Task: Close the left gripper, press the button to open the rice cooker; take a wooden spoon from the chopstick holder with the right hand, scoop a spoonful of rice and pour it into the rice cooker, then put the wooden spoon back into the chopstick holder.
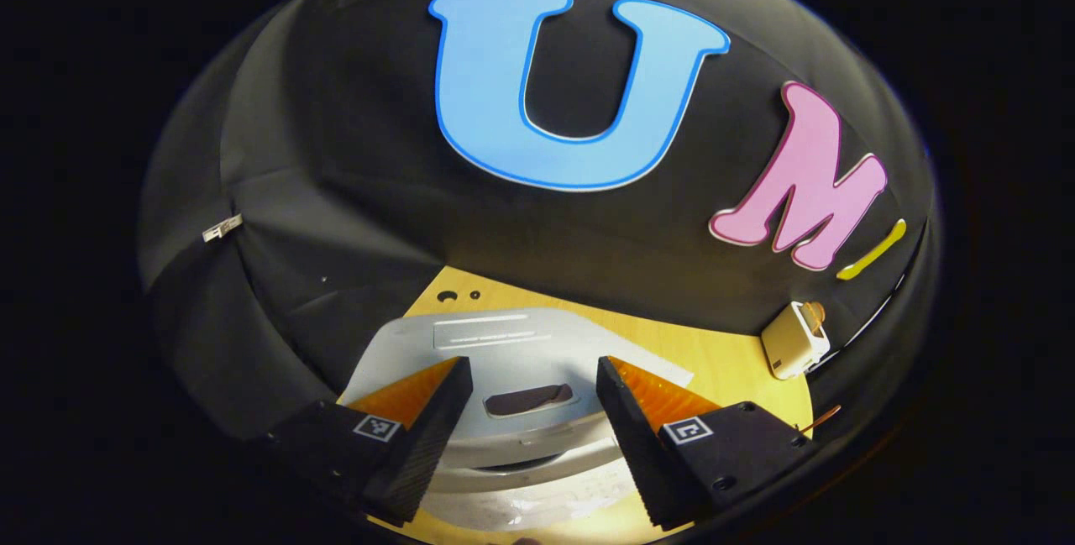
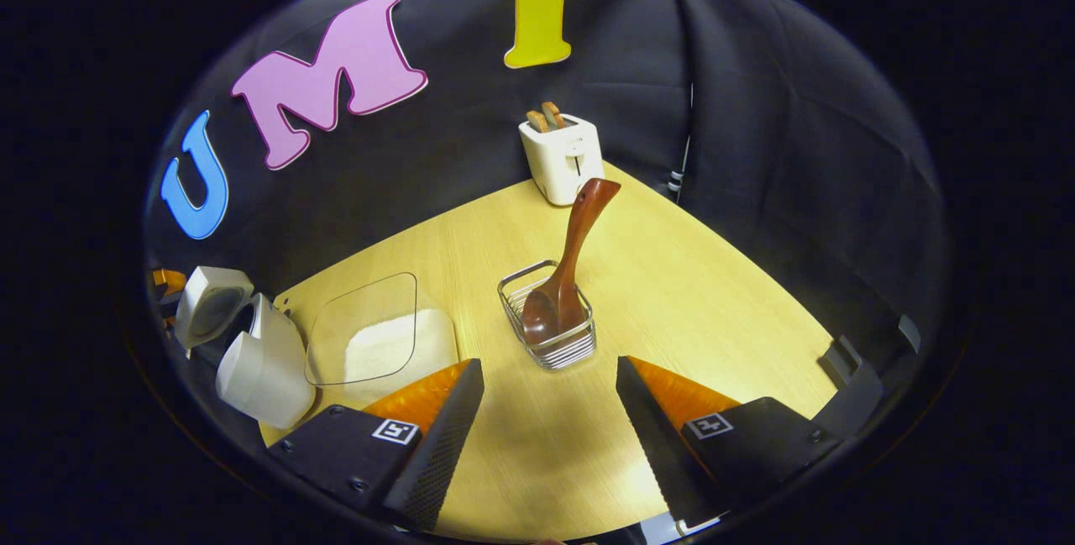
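1. Rice cooker (image 1: 521,394) sits right under your left gripper (image 1: 533,436) in the left gripper view: smooth white plastic, rounded body, with a flat lid that has a raised rectangular panel near the back and a dark oval recess at the front.
2. Your left gripper is released, fingers spread wide with that recess showing in the gap between them. The finger faces have a fine ribbed texture, and neither one touches the cooker as far as I can tell.
3. In the right gripper view the cooker (image 2: 252,352) is off at the left edge with its lid tilted up, glossy and curvy.
4. Wooden spoon (image 2: 571,268) stands in the chopstick holder (image 2: 547,322), bowl down, the curved handle leaning up and to the right. Dark reddish wood, polished, with a wide paddle-like handle end.
5. The holder is a small wire basket, shiny metal, rectangular with rounded corners, near the middle of the table (image 2: 714,293).
6. Your right gripper (image 2: 550,419) is released too, fingers wide apart, hanging short of the holder and gripping nothing.
7. Rice (image 2: 382,348) is a white grainy heap in a clear square container (image 2: 361,327) with rounded corners, just beside the cooker.
8. A boxy cream toaster (image 2: 561,154) with two slices poking out sits at the far corner against the black cloth wall. The table is pale wood with fine grain.
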